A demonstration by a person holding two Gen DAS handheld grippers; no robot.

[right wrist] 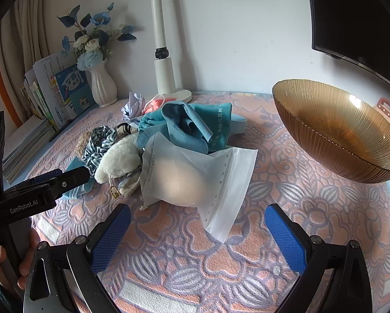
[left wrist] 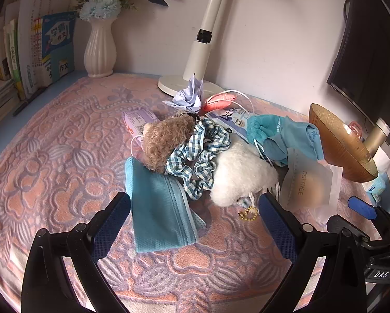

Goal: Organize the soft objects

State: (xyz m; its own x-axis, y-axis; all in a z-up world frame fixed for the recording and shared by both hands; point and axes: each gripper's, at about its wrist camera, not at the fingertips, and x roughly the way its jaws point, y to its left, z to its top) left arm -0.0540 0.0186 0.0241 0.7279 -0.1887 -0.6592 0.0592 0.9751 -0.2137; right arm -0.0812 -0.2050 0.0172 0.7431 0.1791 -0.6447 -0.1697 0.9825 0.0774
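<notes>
Soft things — a folded blue face mask (left wrist: 158, 208), checked blue-and-white scrunchie (left wrist: 197, 154), white fluffy plush (left wrist: 241, 172) and teal cloth (right wrist: 192, 125) — lie heaped on the pink patterned tablecloth (right wrist: 273, 208), beside a ribbed amber glass bowl (right wrist: 338, 130). Left gripper (left wrist: 195, 224) hangs spread wide over the mask, holding nothing. Right gripper (right wrist: 197, 234) gapes empty before a frosted zip pouch (right wrist: 195, 177).

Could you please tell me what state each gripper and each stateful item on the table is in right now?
left gripper: open, holding nothing.
right gripper: open, holding nothing.
amber bowl: tilted, looks empty.
frosted zip bag: lying flat, something round and pale inside.
blue face mask: folded, lying flat.
checked scrunchie: bunched, resting against the white plush.
teal cloth: crumpled.
</notes>
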